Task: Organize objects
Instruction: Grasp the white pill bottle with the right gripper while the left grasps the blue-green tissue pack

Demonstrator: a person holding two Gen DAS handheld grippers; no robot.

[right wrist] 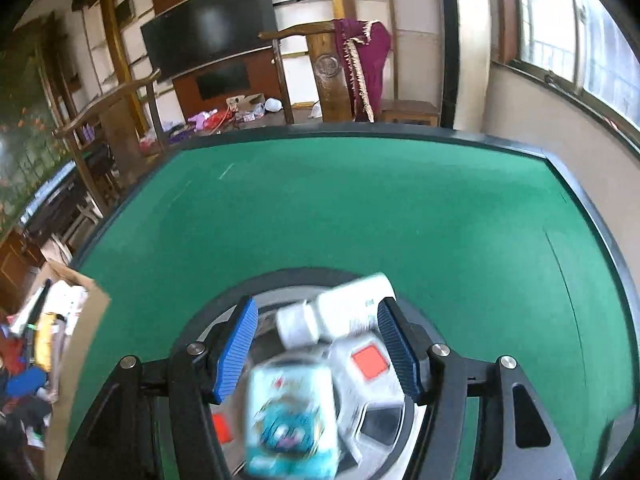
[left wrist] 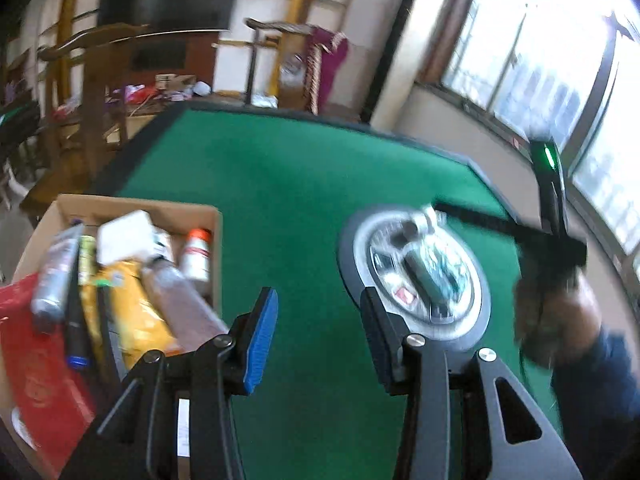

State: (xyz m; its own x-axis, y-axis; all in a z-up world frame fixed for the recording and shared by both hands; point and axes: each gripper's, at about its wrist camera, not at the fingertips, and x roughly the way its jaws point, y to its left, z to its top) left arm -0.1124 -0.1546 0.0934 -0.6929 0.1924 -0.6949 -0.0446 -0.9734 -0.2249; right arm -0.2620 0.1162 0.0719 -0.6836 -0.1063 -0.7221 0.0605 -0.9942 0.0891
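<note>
My left gripper (left wrist: 318, 340) is open over the green table (left wrist: 280, 200), with nothing between its blue pads. Beside it on the left, a cardboard box (left wrist: 120, 208) holds several items, among them a yellow bag (left wrist: 136, 312), a clear bottle (left wrist: 180, 300) and an orange-capped bottle (left wrist: 196, 256). My right gripper (right wrist: 318, 350) hangs open above a round tray (right wrist: 224, 300). Below its jaws lie a white bottle (right wrist: 344, 312), a blurred teal packet (right wrist: 292, 412) and a white piece with a red square (right wrist: 370, 362). No pad presses on them. The tray (left wrist: 352, 248) also shows in the left wrist view.
A red box (left wrist: 36, 360) and a dark pen (left wrist: 76, 320) sit in the cardboard box (right wrist: 80, 340). A hand (left wrist: 560, 312) holds the other gripper at right. The table has a raised black rim (right wrist: 580, 200). Wooden chairs and a window lie beyond.
</note>
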